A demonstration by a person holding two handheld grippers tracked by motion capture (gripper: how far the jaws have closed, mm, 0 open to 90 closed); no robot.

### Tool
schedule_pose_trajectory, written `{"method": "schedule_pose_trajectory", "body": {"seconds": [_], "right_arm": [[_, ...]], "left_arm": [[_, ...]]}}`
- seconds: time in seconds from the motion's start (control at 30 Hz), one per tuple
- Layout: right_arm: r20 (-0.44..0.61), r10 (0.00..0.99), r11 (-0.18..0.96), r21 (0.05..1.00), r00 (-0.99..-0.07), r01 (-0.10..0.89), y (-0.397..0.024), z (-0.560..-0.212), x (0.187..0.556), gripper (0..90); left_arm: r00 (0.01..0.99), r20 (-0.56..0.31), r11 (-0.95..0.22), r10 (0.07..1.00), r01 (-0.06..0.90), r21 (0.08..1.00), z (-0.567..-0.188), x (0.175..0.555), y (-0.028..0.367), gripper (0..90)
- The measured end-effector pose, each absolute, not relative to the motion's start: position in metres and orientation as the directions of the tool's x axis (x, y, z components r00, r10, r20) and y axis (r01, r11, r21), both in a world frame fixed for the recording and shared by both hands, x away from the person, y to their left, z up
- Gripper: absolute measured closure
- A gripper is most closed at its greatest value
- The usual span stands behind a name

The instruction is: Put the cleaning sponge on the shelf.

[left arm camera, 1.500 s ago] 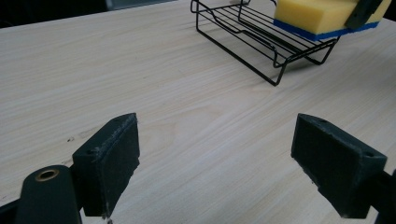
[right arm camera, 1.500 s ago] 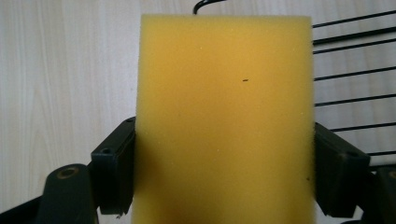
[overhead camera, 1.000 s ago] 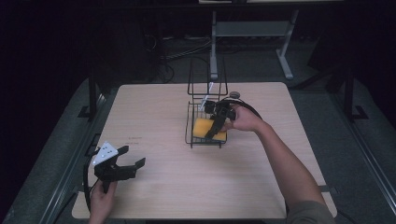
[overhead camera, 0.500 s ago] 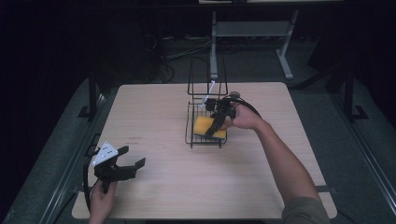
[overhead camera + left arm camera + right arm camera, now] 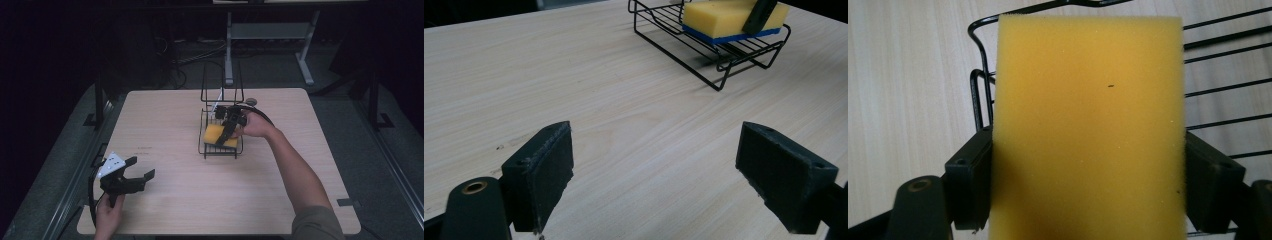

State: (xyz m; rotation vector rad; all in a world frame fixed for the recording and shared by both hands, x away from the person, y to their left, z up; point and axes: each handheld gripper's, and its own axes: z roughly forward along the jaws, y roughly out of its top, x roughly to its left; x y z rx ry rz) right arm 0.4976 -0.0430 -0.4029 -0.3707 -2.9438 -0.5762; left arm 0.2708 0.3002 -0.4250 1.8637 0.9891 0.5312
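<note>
A person's right gripper reaches into a black wire rack near the middle of a pale wooden table, its jaws pinching a yellow sponge by its two long sides. The sponge — yellow on top, with a blue layer along its underside — lies on the rack's wire floor, toward the end nearest the person. In the right gripper view, a black pad presses each flank of the foam. Well away from the rack, toward the table's near left corner, the left gripper hovers over bare wood, its jaws spread wide and holding nothing.
</note>
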Motion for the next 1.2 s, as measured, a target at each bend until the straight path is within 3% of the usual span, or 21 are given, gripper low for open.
{"method": "schedule_pose_trajectory", "body": {"seconds": [0.67,1.2], "right_arm": [[0.131,0.201,0.906,0.352,-0.971,0.235,-0.038,-0.41,0.494,19.0],[0.113,0.213,0.885,0.399,-0.97,0.241,-0.043,-0.391,0.488,16.8]], "left_arm": [[0.584,-0.048,-0.244,0.811,0.411,0.878,-0.425,0.269,0.3,14.7],[0.589,-0.046,-0.252,0.807,0.413,0.875,-0.426,0.269,0.299,14.8]]}}
